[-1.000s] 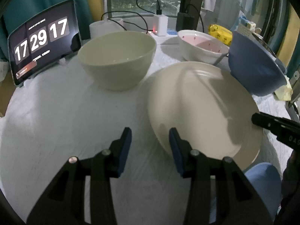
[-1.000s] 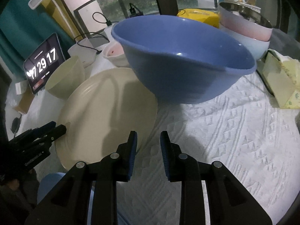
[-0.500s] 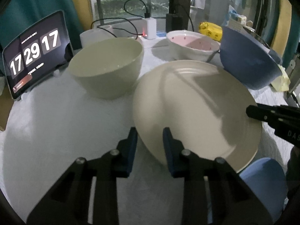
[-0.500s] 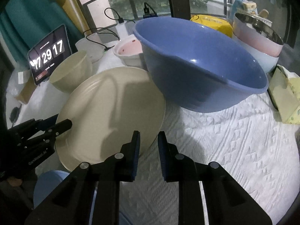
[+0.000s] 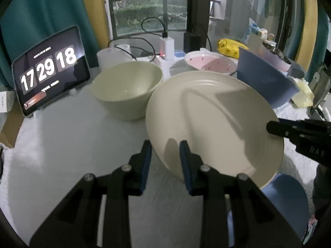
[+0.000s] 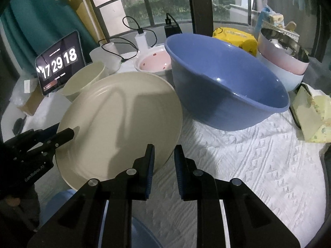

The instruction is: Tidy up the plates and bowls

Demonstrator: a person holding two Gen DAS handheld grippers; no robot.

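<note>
With both claws clamped on opposite rim edges, left gripper (image 5: pixel 163 150) at 7 o'clock, right gripper (image 6: pixel 164 155) at 5: cream plate (image 5: pixel 209 119) tilted clear of tablecloth (image 6: pixel 258 165), between cream bowl (image 5: pixel 128 88) and blue bowl (image 6: pixel 225 91), balanced for transfer.

two close downward wrist views, plate (image 5: pixel 215 124) shared

I'm seeing a cream plate (image 6: pixel 124 115) looking glazed and smooth with faint ridges, a blue bowl (image 6: pixel 225 86) showing glossy plastic sheen, white quilted cloth (image 6: pixel 258 175) covering the bench, and matt black plastic on my tools.
</note>
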